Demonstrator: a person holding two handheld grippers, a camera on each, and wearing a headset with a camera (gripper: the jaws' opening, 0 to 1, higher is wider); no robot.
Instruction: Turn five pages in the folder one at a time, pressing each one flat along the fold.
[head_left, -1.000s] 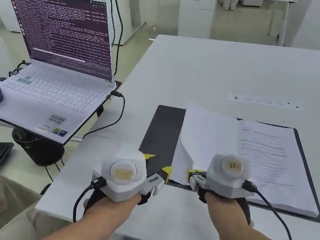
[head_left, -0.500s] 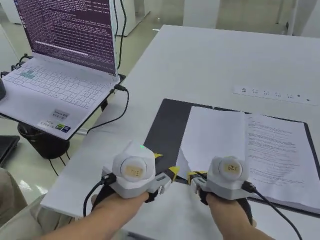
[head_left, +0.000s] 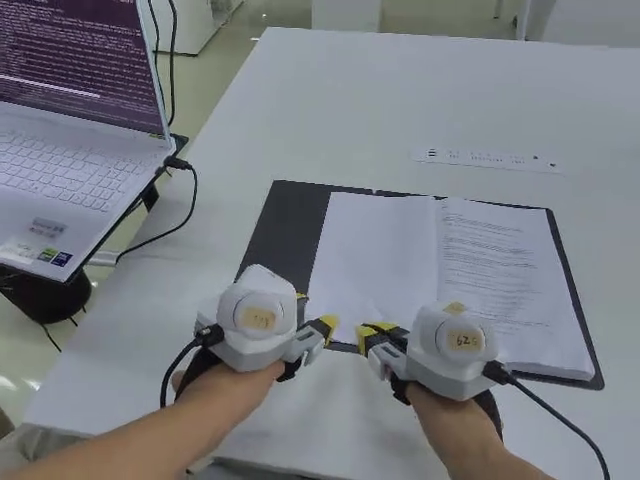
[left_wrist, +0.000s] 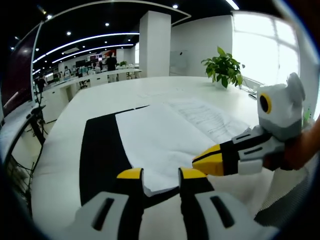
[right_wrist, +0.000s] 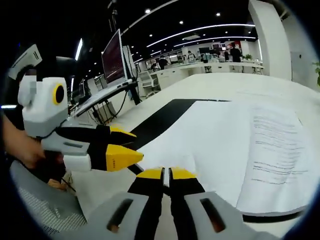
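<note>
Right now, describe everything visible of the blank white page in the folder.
The blank white paper page lies almost flat, unprinted side up, across the left cover of the black folder, meeting the printed stack at the fold. Its near edge lies by the left hand-held gripper and right hand-held gripper.

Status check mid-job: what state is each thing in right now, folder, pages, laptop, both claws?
Folder: open, flat on the table.
Turned page: lying on the left side, blank face up.
Printed page: flat on the right, text up.
Laptop: lid open, screen lit.
Left claw: open, at the turned page's near edge.
Right claw: shut, tips at that same edge; grip on paper unclear.
</note>
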